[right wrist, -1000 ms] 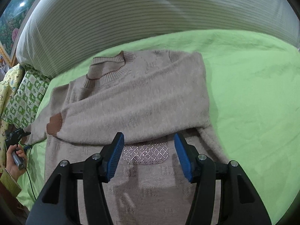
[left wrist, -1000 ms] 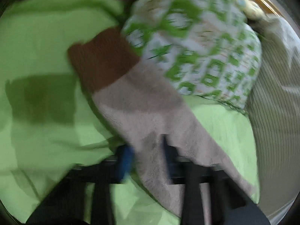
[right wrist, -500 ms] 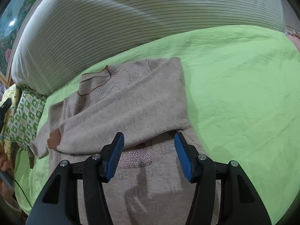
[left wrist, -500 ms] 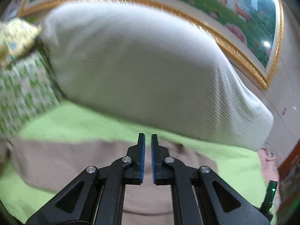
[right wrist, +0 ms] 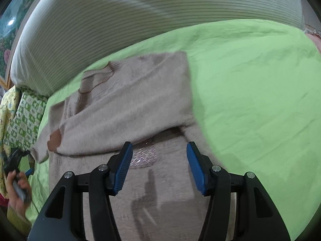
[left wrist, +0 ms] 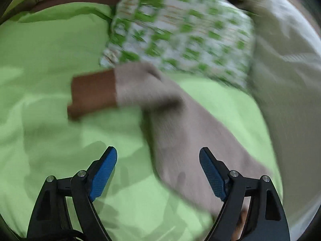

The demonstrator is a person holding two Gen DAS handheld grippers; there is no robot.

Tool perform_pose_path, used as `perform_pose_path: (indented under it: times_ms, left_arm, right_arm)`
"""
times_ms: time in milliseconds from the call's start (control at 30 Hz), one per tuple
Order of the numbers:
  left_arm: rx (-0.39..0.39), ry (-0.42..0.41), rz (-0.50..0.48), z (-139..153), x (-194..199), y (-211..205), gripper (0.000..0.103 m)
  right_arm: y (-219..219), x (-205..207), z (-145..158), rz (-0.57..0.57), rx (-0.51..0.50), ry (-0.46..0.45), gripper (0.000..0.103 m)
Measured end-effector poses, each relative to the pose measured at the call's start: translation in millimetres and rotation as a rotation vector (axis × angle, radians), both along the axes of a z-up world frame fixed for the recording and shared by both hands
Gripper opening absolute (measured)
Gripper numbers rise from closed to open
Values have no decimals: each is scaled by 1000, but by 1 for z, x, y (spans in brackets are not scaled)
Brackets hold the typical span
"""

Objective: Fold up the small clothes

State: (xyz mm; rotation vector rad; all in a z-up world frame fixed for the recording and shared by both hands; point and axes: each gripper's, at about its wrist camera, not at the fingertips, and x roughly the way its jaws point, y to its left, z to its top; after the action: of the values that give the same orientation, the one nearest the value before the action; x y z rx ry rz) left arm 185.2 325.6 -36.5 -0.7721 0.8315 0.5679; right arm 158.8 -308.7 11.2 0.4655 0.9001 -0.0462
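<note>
under both of your grippers lay a lime-green bedsheet (right wrist: 250,92), creased and spread across the whole bed. along its far edge ran a long striped bolster pillow (right wrist: 124,16), pale with fine horizontal lines, and beside that, at the left, sat a green-and-white patterned pillow (left wrist: 180,32) with a yellow printed cushion (right wrist: 8,108) tucked behind it. the task's thing, a beige knit sweater (right wrist: 128,104), lay flat on the sheet in front of your right gripper, neck toward the bolster, with a brown-trimmed ribbed collar (right wrist: 96,78). one sleeve was folded across the chest so its brown cuff (right wrist: 54,140) rested near the sweater's left side, just above a sparkly patch (right wrist: 143,156) on the front. the other sleeve (left wrist: 180,132) stretched out over the sheet toward the patterned pillow, its own brown cuff (left wrist: 92,92) bent sideways; that view was blurred. your left gripper (left wrist: 158,158) hovered above that sleeve with its jaws opening, the blue pads standing well apart and pressing on nothing; the sleeve passed beneath the gap nearer the right pad. your right gripper (right wrist: 159,154) hung over the sweater's lower front, jaws partly apart with nothing pinched between them, its shadow falling on the knit. at the left edge your hand (right wrist: 19,188) gripped the handle of the left gripper.
</note>
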Motion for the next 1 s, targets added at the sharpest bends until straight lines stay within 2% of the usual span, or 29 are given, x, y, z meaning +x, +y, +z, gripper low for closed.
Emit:
perform_pose_path:
  times_ms: [67,133,167,200,233,333,400,467,533,567,600,667,733,800,900,1000]
  left_arm:
    - [2,30,-32,-5,26,14,83]
    - [22,51,-92,-12,47,16,48]
    - [23,66,-141,-17,56,14,7]
    - [50,92,-163,-16,62,8,3]
    - [87,68,-191,-8,60,-2,3]
    - [196,-87,-358,44,50,-59,3]
    - [249,-207,-525,82,36,-121,3]
    - [313,-278,-721,106,26,-195,3]
    - [333,-280,-928,104,23,-270,8]
    - [364,-244,-1044,91,28,-311,19]
    - [426,-202,-1119,74,25,-346,31]
    - [499,-118,-1216,42,22,-385,38]
    - [539,-54,-1259,15,11,-397,43]
    - [551,-14,-1274,0,-6,-391,58]
    - [574,10,-1239,-8,-47,-351,65]
    - [546,34,-1162,-11,-62,-299,71]
  right_arm:
    - [10,4,0,28,5,2,57]
    - [17,7,2,46,1,3,57]
    - [19,8,2,51,-1,0,57]
    - [21,8,4,53,-4,-6,57]
    - [22,9,6,52,-5,-9,57]
    - [16,7,10,17,0,-23,57]
    - [8,7,11,-26,14,-22,57]
    - [-3,7,10,-67,32,-20,57]
    - [-10,8,9,-103,48,-10,57]
    - [-14,8,8,-119,75,-6,57]
    - [-16,9,7,-128,90,-1,57]
    - [-17,10,8,-131,105,5,57]
    - [-16,10,11,-116,101,-3,57]
    - [-13,11,14,-84,85,-13,57]
    - [-6,17,16,-37,68,-29,57]
    - [12,24,19,19,53,-54,64]
